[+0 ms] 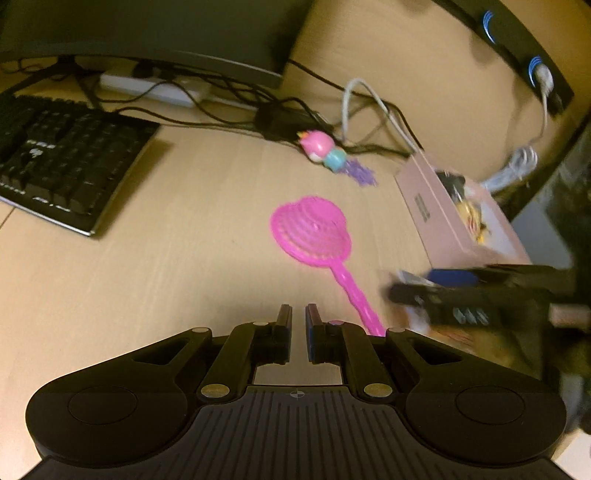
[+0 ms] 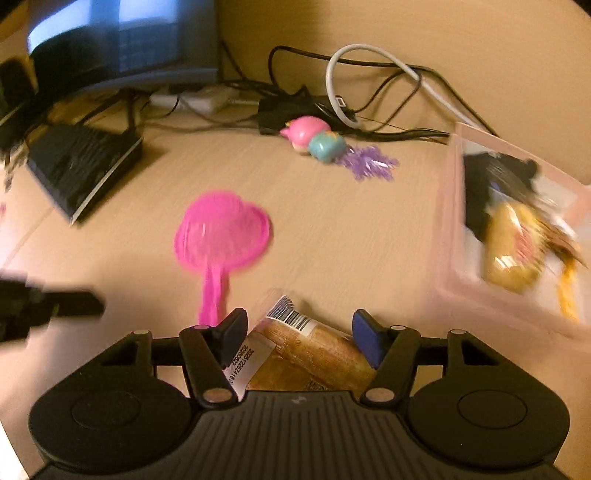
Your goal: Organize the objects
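Note:
A pink toy strainer (image 1: 314, 232) lies on the wooden desk, also in the right wrist view (image 2: 221, 236). A pink and teal toy with a purple tail (image 1: 325, 149) lies farther back, also in the right wrist view (image 2: 317, 140). A pink box (image 1: 436, 214) at the right holds a wrapped snack and dark items; it also shows in the right wrist view (image 2: 447, 236). My left gripper (image 1: 298, 314) is nearly shut and empty, just left of the strainer's handle. My right gripper (image 2: 299, 328) has wide jaws around a wrapped bread packet (image 2: 306, 354); contact is unclear.
A black keyboard (image 1: 62, 158) lies at the left. A monitor (image 1: 147, 33) stands behind it. Black and white cables (image 1: 354, 110) and a power strip (image 1: 151, 88) crowd the back of the desk. My right gripper (image 1: 406, 293) shows blurred in the left wrist view.

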`<state>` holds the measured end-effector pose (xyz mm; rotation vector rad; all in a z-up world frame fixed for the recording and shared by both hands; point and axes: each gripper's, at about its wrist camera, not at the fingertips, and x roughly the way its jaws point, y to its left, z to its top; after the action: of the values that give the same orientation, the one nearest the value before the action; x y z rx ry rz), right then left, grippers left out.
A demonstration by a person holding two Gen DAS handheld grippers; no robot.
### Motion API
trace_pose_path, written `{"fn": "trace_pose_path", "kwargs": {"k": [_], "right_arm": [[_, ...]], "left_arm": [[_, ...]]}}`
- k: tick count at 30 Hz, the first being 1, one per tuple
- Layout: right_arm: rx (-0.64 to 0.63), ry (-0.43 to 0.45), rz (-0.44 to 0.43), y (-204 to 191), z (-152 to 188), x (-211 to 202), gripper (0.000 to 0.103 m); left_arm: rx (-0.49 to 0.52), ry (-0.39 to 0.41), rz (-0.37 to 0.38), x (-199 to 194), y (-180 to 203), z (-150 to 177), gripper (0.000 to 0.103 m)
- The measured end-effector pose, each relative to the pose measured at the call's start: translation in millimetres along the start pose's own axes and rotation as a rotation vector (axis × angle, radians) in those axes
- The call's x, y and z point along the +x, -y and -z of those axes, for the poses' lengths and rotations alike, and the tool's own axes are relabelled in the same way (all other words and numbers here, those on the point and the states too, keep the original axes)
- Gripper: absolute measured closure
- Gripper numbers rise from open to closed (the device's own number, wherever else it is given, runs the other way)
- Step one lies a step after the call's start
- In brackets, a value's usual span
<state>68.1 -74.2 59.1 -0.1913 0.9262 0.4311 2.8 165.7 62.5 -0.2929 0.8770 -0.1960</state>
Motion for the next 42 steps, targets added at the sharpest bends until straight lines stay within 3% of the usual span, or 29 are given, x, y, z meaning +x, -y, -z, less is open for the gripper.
{"fn": "trace_pose_path", "kwargs": {"k": [3,7,10,15,20,23,28,31,35,38,40,42], "right_arm": [[-0.080,0.039,0.090,2,31,-25,0.039],[-0.114,0.076,0.227,16,60,-51,0.026],[-0.008,0.103,0.222,35,76,-73,0.017],[0.090,0.109,0.233,53,101,-91,0.016],[0.133,0.080,0.226,54,118,-95,0.016],[0.140,0.082,0.221,51,125,-98,0.007],[0.144,0.081,0.215,54,132,-104,0.003],[0.158,0.078,0.188,57,132,-103,0.002],[0.159,0.076,0.162,58,127,-93,0.002],[0.121,0.087,0.157,58,119,-84,0.002],[0.080,0.090,0.177,58,114,-80,0.002],[0.026,0.103,0.252,61,112,-77,0.002]], "left_arm": [[0.005,-0.028,0.000,6,10,7,0.094],[-0.012,-0.022,0.006,12,27,8,0.091],[-0.025,0.023,-0.023,14,41,6,0.089],[-0.083,0.043,-0.090,39,62,-6,0.087],[-0.160,0.063,-0.203,69,75,-19,0.086],[-0.121,0.070,-0.300,84,83,-25,0.083],[-0.056,0.098,-0.365,96,91,-30,0.082],[0.019,0.095,-0.338,95,92,-27,0.082],[0.060,0.093,-0.239,79,79,-11,0.086],[0.135,0.074,-0.218,64,75,4,0.086],[0.178,0.060,-0.215,56,75,12,0.086],[0.205,0.050,-0.200,50,74,18,0.086]]}}
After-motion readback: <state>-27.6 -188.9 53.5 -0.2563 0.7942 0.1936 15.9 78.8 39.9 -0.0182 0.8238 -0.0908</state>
